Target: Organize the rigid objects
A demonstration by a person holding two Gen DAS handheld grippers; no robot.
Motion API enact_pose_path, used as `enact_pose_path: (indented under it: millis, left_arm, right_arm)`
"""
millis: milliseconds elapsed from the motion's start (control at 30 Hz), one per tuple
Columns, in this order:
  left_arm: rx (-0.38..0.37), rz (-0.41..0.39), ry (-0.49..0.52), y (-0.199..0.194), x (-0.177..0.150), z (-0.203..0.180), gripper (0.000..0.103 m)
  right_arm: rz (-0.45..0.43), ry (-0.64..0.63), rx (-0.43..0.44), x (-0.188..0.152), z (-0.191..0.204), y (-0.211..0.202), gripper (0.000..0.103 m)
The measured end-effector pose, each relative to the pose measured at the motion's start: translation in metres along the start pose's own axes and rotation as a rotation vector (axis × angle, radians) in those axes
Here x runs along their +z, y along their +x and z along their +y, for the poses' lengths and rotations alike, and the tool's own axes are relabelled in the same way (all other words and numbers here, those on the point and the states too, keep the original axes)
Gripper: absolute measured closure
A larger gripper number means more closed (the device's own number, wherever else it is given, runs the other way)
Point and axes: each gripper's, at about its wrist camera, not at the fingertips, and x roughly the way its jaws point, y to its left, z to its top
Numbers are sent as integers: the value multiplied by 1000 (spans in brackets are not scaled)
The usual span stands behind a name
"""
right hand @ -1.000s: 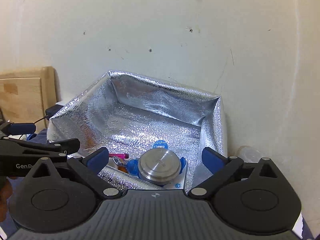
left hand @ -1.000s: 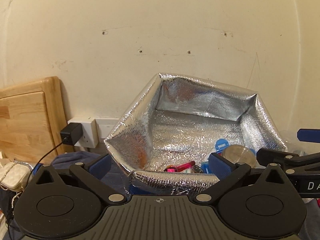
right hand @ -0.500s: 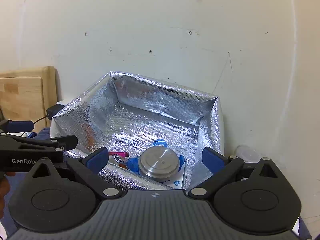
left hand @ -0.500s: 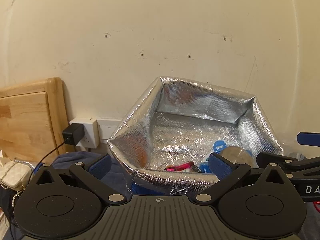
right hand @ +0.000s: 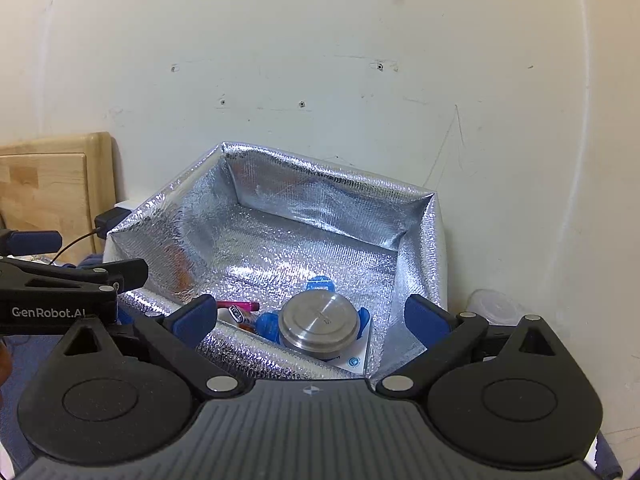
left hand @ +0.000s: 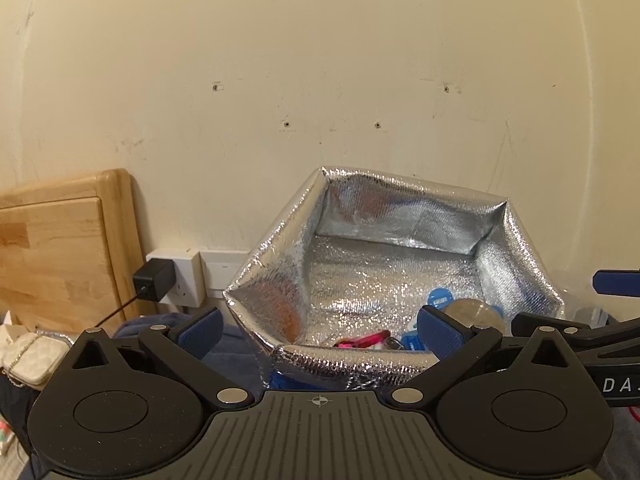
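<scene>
Item: silver foil-lined insulated bag point(right hand: 304, 240), open-topped, soft-walled, standing against a cream wall point(right hand: 320, 60) with its mouth toward both cameras. Contents, gathered at the near right corner: one round brushed-metal tin point(right hand: 320, 326) lying flat, lid up, on a white card with blue printing point(right hand: 356, 360); a slim pink pen-like stick point(right hand: 238, 305) beside it; several blue round pieces point(right hand: 266, 325) around the tin, too small to name. Left gripper point(left hand: 318, 330): jaws spread wide, nothing between them, held just in front of the bag's near rim. Right gripper point(right hand: 310, 322): likewise wide apart and empty, level with the bag's near wall, the tin showing between its blue pads point(right hand: 424, 318). Step in hand, by judgement: between placements, both claws free near the bag (no further item to collect shows in either view). Next move likely calls for turning away to find another rigid piece, or reaching down over the soft rim without crushing it. Surroundings: pale wooden board point(left hand: 56, 256) leaning at the left, white wall socket with a black plug adapter point(left hand: 154, 280), small cream quilted pouch with a chain point(left hand: 34, 360), clear plastic lidded cup point(right hand: 496, 306) right of the bag.
</scene>
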Motion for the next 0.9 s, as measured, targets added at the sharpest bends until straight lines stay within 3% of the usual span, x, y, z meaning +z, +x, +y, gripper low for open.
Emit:
enact_pose_path:
  millis: [567,900]
  left_arm:
    - [74,-47,-5,-10,0,11,0]
    - [96,-47,-60,-11,-3,23,0]
  right_arm:
    - [2,-15,-4,-1,4,-5,3]
    - [10,-22,-4,-4,7,-6,3]
